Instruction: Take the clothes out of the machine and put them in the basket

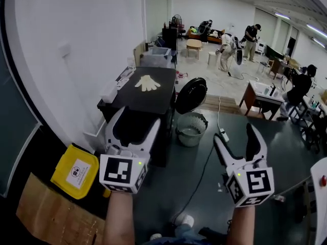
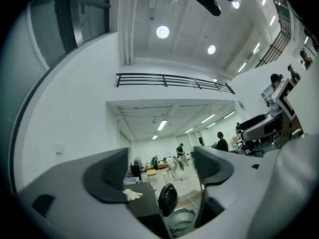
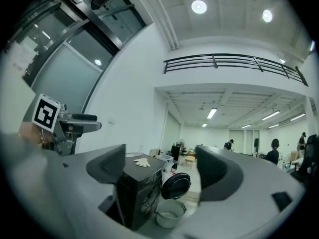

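The black washing machine (image 1: 153,98) stands against the white wall with its round door (image 1: 190,95) swung open; its drum and any clothes are hidden. A pale glove (image 1: 147,82) lies on its top. The grey basket (image 1: 191,129) sits on the floor under the door. My left gripper (image 1: 137,117) is open and empty, held in the air short of the machine. My right gripper (image 1: 234,134) is open and empty too, off to the right of the basket. The right gripper view shows the machine (image 3: 137,188), door (image 3: 175,184) and basket (image 3: 169,214) between its jaws.
A yellow lidded box (image 1: 75,171) and flat cardboard (image 1: 56,213) lie on the floor at the left. A power strip with its cable (image 1: 222,132) runs beside the basket. A wooden desk (image 1: 260,96) and several people stand farther back.
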A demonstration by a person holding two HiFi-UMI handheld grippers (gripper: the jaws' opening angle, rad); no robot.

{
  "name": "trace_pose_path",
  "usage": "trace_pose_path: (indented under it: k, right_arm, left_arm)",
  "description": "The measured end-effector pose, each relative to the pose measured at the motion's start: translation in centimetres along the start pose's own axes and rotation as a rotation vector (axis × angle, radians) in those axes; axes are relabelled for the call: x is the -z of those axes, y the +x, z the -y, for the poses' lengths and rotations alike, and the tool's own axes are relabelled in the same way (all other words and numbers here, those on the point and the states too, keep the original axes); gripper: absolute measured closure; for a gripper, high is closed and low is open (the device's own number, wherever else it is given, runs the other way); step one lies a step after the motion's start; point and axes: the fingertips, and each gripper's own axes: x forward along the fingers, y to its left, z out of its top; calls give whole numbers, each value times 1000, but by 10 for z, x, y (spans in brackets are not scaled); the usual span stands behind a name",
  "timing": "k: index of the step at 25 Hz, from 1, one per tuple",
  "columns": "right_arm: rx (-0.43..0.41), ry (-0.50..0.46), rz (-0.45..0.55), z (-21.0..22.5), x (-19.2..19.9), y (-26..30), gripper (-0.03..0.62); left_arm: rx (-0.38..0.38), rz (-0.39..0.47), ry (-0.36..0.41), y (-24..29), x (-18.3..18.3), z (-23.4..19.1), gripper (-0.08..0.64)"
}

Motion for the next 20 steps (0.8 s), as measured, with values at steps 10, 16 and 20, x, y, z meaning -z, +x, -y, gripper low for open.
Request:
trace_pose_path:
  k: [10,16,20]
  right_arm:
    - [-81,-26,-62,67,41,37,28]
    - [-31,-38,-87,125,61,39,31]
    - [-8,-22,-92,149,74,39,31]
  left_arm:
    - [4,-56,-18,78,27,58,6]
    - [-27,-100,57,104,34,94,8]
    - [-45,-122,33,116,43,103,8]
